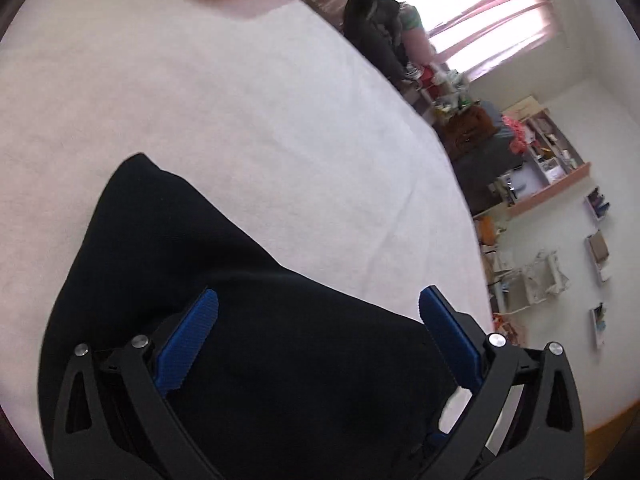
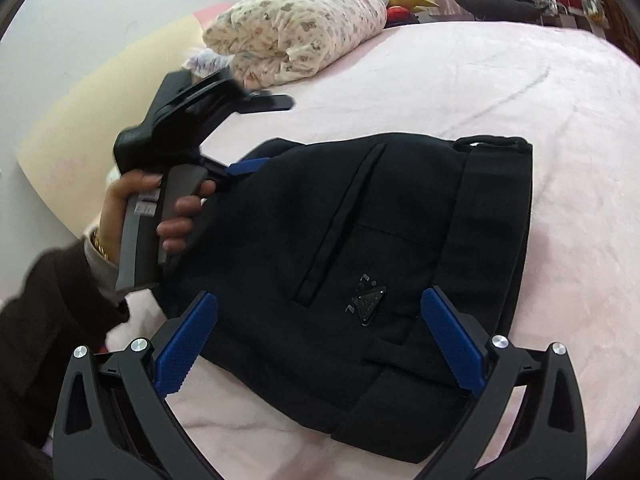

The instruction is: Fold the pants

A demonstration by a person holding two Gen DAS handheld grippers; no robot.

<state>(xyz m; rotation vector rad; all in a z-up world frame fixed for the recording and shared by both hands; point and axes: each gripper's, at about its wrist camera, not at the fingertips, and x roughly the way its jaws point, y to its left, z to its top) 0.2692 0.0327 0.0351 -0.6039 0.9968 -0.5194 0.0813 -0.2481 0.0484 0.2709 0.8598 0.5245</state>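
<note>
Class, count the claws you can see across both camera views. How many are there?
2. The right claw hovers open over the folded black pants. The left claw, also open, is over their far end, hand-held.

Both tongs (image 1: 318, 308) (image 2: 319, 312) have black frames, ribbed blue pads (image 2: 186, 346) and silver screws; lower left, a hand (image 2: 160, 208) shows a dark sleeve and gold bracelet (image 2: 98, 245).

Bright window (image 1: 496, 12) glare, fisheye-warped edges.
</note>
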